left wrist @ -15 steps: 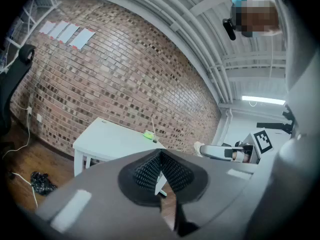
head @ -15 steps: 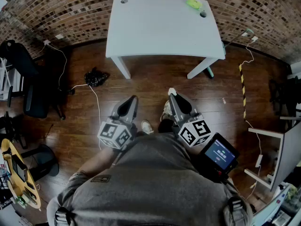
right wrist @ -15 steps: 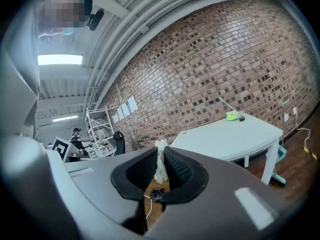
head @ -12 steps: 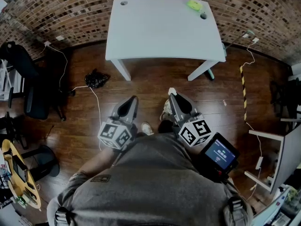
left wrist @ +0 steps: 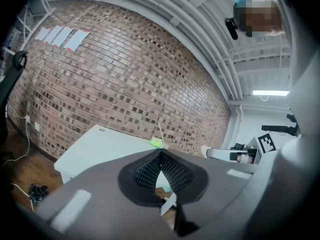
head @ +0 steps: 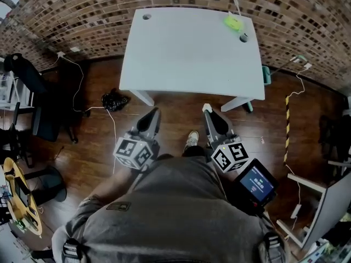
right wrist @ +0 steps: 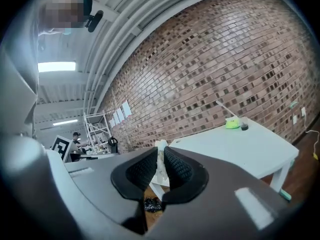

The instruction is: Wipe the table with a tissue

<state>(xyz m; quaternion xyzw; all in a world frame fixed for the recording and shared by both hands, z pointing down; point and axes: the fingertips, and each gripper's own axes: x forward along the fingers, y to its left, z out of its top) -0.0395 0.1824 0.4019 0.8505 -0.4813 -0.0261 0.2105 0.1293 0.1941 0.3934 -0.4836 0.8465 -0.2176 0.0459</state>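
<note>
Approach step, wiping not begun. Right gripper (right wrist: 161, 159) clamped on the white tissue (right wrist: 162, 146). Left gripper (left wrist: 160, 156) jaws together, empty. White table (head: 192, 53) at 12 o'clock, well apart from both. Green object (head: 232, 22) at its 1 o'clock corner. Next, likely: step in and lower the tissue onto the tabletop.

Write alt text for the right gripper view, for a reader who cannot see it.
The right gripper has its dark jaws shut on a white tissue. Beyond them a white table stands against a brick wall, with a small green object near its far edge.
</note>
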